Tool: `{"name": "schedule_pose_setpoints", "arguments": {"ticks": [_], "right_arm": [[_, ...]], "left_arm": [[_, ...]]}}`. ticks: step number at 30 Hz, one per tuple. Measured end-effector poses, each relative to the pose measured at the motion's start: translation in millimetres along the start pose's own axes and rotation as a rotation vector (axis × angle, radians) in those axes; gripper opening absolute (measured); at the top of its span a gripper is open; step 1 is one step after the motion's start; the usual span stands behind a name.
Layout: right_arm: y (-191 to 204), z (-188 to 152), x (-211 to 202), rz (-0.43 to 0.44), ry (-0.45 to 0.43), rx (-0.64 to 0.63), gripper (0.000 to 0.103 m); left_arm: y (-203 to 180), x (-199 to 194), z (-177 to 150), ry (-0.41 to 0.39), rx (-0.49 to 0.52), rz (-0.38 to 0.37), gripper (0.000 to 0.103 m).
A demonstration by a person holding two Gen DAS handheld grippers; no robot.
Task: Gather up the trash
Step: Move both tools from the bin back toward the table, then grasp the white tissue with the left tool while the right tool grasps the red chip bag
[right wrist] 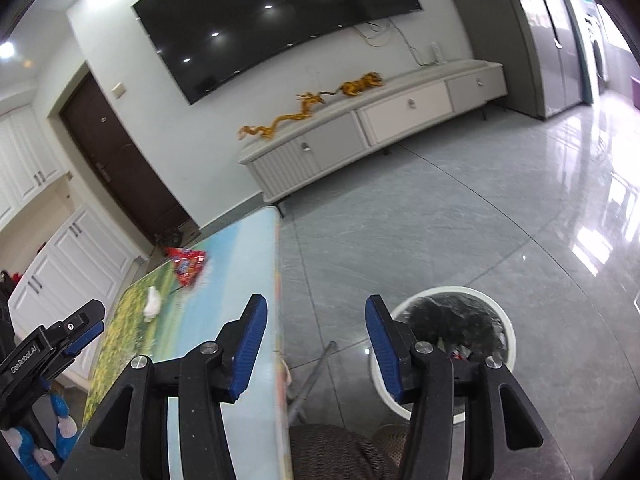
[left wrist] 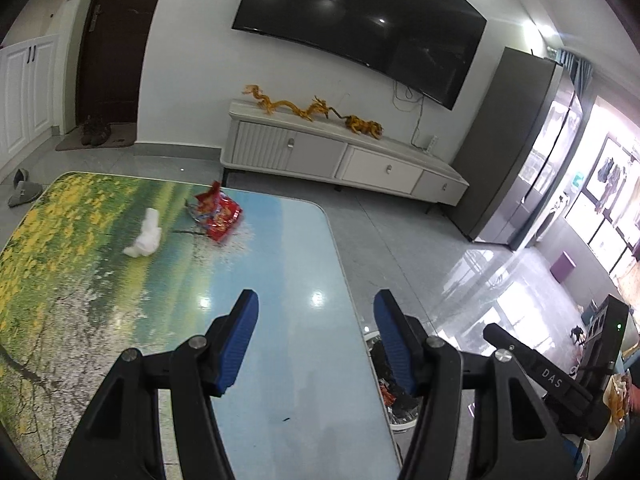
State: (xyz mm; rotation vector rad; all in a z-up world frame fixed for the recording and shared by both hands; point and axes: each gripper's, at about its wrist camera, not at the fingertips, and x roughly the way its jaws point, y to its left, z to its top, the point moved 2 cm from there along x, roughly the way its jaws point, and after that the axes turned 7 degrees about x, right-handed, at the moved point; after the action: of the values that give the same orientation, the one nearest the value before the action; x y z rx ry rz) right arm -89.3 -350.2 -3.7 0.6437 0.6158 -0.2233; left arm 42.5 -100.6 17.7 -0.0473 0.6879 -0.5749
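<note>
A red snack wrapper and a crumpled white tissue lie on the far part of the picture-printed table. My left gripper hovers open over the table's near right side, nothing between its blue pads. In the right wrist view the wrapper and tissue show far left on the table. My right gripper is open and empty above the table's edge and the floor. Just to its right stands a white bin with a black liner and some trash inside. The left gripper shows at the left edge.
A white TV cabinet with gold dragon ornaments stands against the far wall under a large TV. A grey fridge is at right. Glossy tiled floor spreads right of the table. Slippers lie left.
</note>
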Motion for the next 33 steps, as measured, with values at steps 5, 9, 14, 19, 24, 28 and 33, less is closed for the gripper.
{"name": "schedule_pose_setpoints", "arguments": {"ticks": [5, 9, 14, 19, 24, 28, 33], "right_arm": [[40, -2, 1, 0.061, 0.004, -0.08, 0.054], [63, -3, 13, 0.088, 0.021, -0.133, 0.059], [87, 0, 48, 0.106, 0.068, -0.173, 0.062], [111, 2, 92, 0.128, 0.124, -0.228, 0.063], [135, 3, 153, 0.172, 0.217, -0.281, 0.069], [149, 0, 196, 0.201, 0.28, -0.32, 0.069], [172, -3, 232, 0.237, 0.312, -0.369, 0.07]], "left_arm": [[45, -29, 0, -0.037, -0.06, 0.068, 0.058], [80, -33, -1, -0.036, -0.081, 0.119, 0.058], [117, -11, 0, 0.01, -0.092, 0.179, 0.058], [149, 24, 7, 0.056, -0.093, 0.213, 0.058], [164, 70, 16, 0.109, -0.061, 0.225, 0.058], [171, 104, 19, 0.143, -0.015, 0.232, 0.058], [180, 131, 22, 0.161, -0.008, 0.233, 0.058]]}}
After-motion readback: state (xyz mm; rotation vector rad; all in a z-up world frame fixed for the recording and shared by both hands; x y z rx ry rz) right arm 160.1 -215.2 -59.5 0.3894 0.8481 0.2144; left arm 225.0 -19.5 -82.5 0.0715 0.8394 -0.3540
